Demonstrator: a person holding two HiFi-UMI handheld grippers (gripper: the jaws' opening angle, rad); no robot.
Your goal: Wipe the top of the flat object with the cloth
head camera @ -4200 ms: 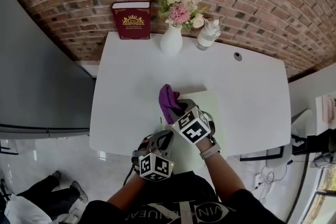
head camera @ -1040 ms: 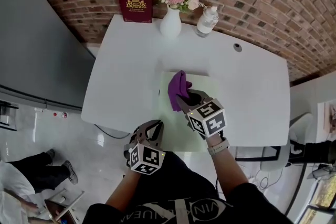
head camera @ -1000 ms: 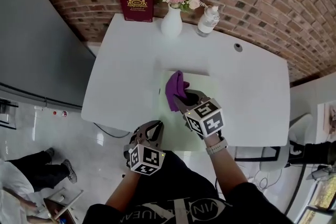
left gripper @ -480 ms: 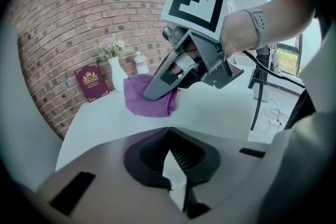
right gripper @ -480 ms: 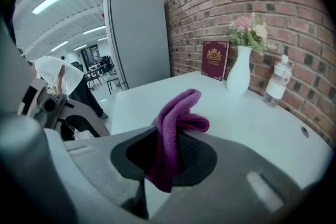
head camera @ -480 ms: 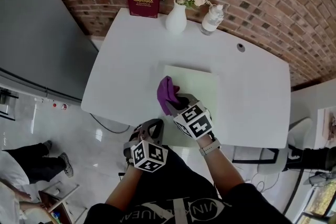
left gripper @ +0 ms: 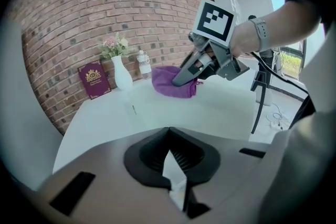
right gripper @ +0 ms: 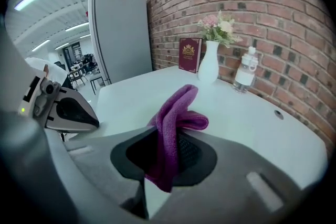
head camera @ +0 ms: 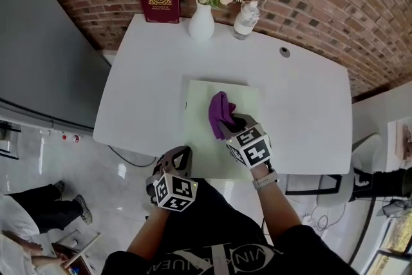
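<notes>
The right gripper (head camera: 230, 125) is clamped on a purple cloth (head camera: 221, 114), whose bunched free end rests on the middle of the pale green board (head camera: 199, 145). The board lies flat on the white table (head camera: 141, 93), toward its near edge. The left gripper (head camera: 181, 154) hangs by the board's near left corner, jaws pressed together on nothing. A red book (head camera: 158, 0), a vase of flowers (head camera: 201, 21) and a bottle (head camera: 246, 19) stand along the far edge
</notes>
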